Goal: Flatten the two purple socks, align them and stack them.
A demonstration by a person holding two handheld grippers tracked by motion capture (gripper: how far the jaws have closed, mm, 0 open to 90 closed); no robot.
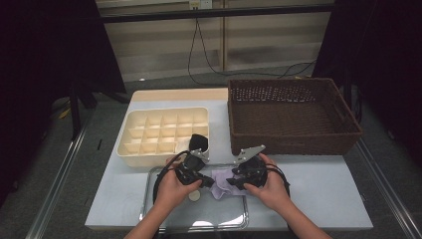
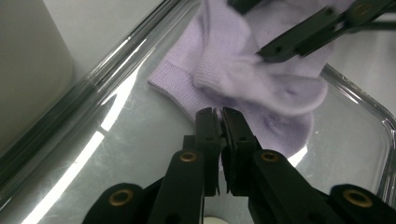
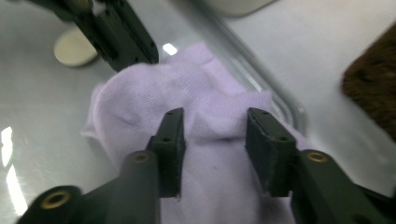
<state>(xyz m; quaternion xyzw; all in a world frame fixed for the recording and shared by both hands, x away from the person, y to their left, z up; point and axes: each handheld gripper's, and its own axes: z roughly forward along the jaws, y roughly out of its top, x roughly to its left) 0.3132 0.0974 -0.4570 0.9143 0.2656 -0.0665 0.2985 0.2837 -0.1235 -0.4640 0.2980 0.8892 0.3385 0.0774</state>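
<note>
A lilac sock point(image 1: 222, 182) is seen crumpled on a clear tray point(image 1: 234, 215) at the near edge of the white table point(image 1: 323, 184), between the two hand-held grippers. In the high view the left gripper point(image 1: 205, 179) is held at the sock's left edge and the right gripper point(image 1: 233, 182) at its right edge, each gripped by a hand point(image 1: 171, 190); jaw detail is not resolved there. In the left gripper view the left gripper's point(image 2: 220, 116) jaws are seen pressed together with the tips at the sock's point(image 2: 243, 79) near edge; whether fabric is pinched between them cannot be told. In the right gripper view the right gripper's point(image 3: 214, 122) jaws are parted, with a fold of the sock point(image 3: 187, 102) lying between and beneath them, unclamped. A small cream disc point(image 3: 74, 46) is noted on the tray beyond the left gripper in that view, and is also caught in the high view by the left hand. Farther back, a cream divided organiser box point(image 1: 164, 133) with a dark item point(image 1: 198, 143) at its near right corner, and a brown wicker basket point(image 1: 293, 114), are recorded in the high view.
</note>
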